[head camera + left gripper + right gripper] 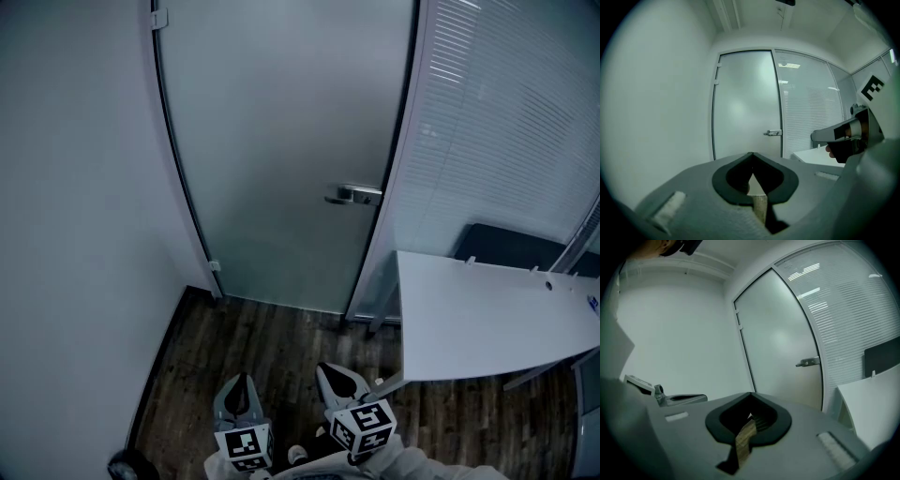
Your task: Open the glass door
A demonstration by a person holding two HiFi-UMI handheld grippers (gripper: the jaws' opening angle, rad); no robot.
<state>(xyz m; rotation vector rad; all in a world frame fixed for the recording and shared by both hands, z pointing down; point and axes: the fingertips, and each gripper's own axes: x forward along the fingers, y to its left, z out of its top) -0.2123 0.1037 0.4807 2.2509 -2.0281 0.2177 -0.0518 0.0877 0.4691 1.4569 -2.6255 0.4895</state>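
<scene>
The frosted glass door (281,150) stands closed in its frame straight ahead, with a metal lever handle (354,195) at its right edge. Both grippers are low in the head view, over the dark wood floor and well short of the door. My left gripper (242,377) is shut and empty, and so is my right gripper (324,368) beside it. In the left gripper view the jaws meet at their tip (752,153), below the door (747,103) and handle (773,133). In the right gripper view the closed tip (751,393) points left of the handle (808,362).
A white table (487,319) juts in from the right, its near corner close to my right gripper. A glass wall with blinds (506,122) runs right of the door. A white wall (75,234) closes the left side. A dark panel (511,248) sits behind the table.
</scene>
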